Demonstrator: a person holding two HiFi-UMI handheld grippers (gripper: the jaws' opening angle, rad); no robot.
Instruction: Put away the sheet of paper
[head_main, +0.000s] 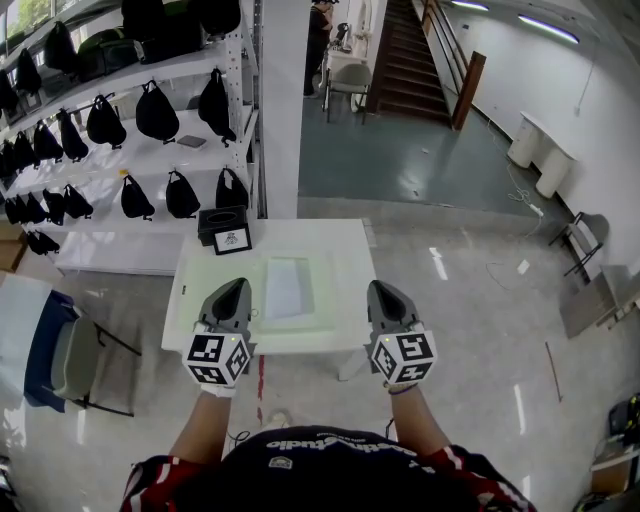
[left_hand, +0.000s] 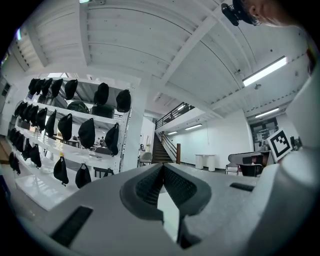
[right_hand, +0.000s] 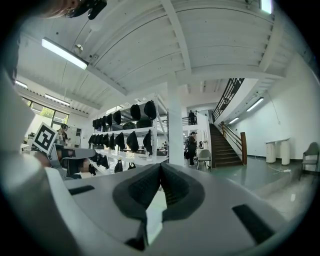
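Left gripper (head_main: 238, 288) is hovering over the table's (head_main: 345, 245) near edge, left of centre, jaws pressed together on nothing. Right gripper (head_main: 381, 288) is hovering by the near right corner, also closed and empty. Sheet of paper (head_main: 287, 288) is lying flat mid-table on a pale green mat (head_main: 250, 275). Black box (head_main: 224, 226) is sitting at the far left corner.

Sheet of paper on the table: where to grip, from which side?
Probably a near corner, coming in low from the person's side. The sheet of paper lies flat on the green mat, long side running away, so no edge stands up: the jaws would need to open and tease a corner up first.
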